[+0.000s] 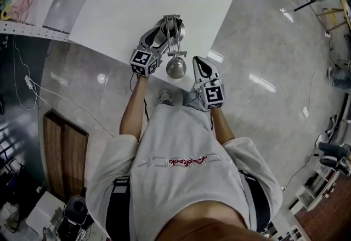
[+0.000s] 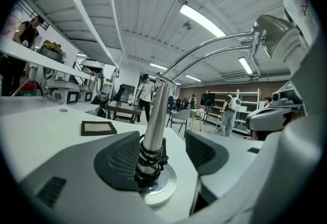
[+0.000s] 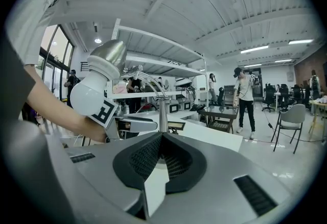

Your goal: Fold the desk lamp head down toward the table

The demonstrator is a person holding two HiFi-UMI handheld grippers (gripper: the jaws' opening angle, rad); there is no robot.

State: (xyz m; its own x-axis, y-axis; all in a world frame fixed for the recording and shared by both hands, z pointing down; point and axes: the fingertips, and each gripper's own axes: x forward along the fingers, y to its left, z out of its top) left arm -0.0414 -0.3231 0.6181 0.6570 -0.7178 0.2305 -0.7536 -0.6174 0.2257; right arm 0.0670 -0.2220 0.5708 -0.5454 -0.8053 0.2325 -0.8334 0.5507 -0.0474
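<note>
The left tongs [image 2: 163, 155] are standing apart around the desk lamp's post [image 2: 155, 110], just above its base [image 2: 162, 188] on the white worktop [image 1: 104, 12]. Closing them squarely there is looking wise, steadying the lamp before the right tongs [image 3: 161, 141], sitting together and empty, go pressing the raised lamp head [image 1: 176, 66] downward. No container is showing.

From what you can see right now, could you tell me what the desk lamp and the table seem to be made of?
Desk lamp: likely metal, silvery with soft reflections along its post and base. Table: smooth white top with a faint sheen, probably laminate, though painted board is possible.
</note>
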